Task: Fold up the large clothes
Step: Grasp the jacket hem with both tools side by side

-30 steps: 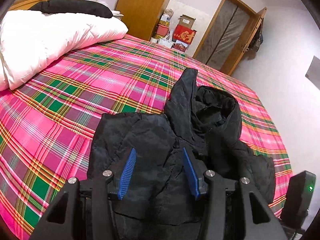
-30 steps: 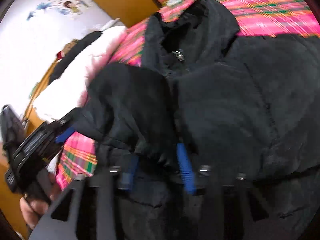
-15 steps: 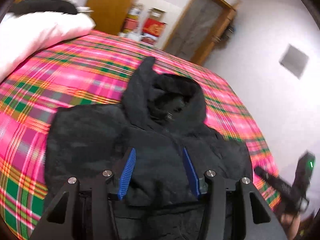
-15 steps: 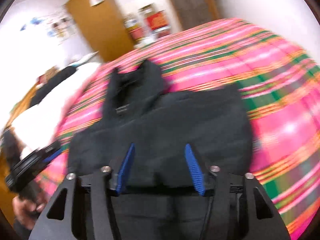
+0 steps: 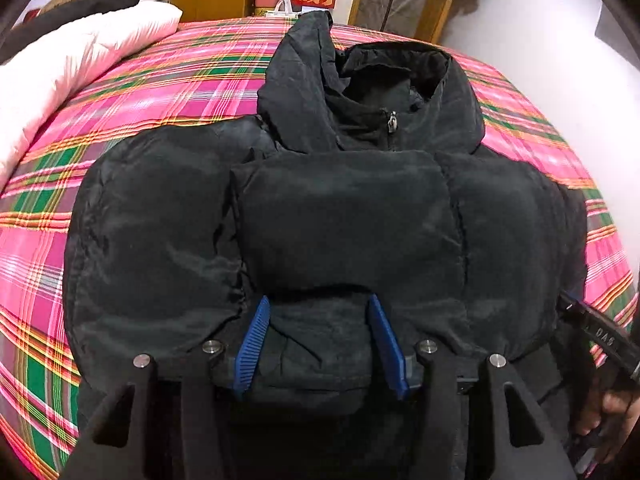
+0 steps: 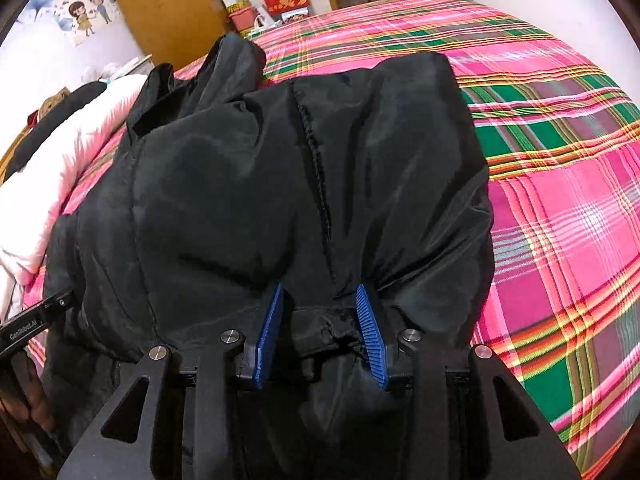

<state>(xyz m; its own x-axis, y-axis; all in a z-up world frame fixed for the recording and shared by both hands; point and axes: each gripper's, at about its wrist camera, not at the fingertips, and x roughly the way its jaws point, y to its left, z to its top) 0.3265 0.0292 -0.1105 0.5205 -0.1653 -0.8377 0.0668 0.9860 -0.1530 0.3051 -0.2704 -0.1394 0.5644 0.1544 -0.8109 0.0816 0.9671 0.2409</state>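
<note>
Left wrist view puts our left gripper (image 5: 320, 340) over the near hem of the black jacket (image 5: 344, 216) on the plaid bedspread (image 5: 168, 84), jaws opening with puffy cloth bulging between them but no clear pinch. Just ahead of both tools the sleeves lie folded in, presumably to square it for the next fold. Our right gripper (image 6: 320, 332) is closing around a bunched hem fold; no containers concern us.

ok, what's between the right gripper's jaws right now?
In the right wrist view, a bunched fold at the near edge of the black jacket lies between the jaws of the right gripper, which are closing; nothing else sits in the gap.
</note>
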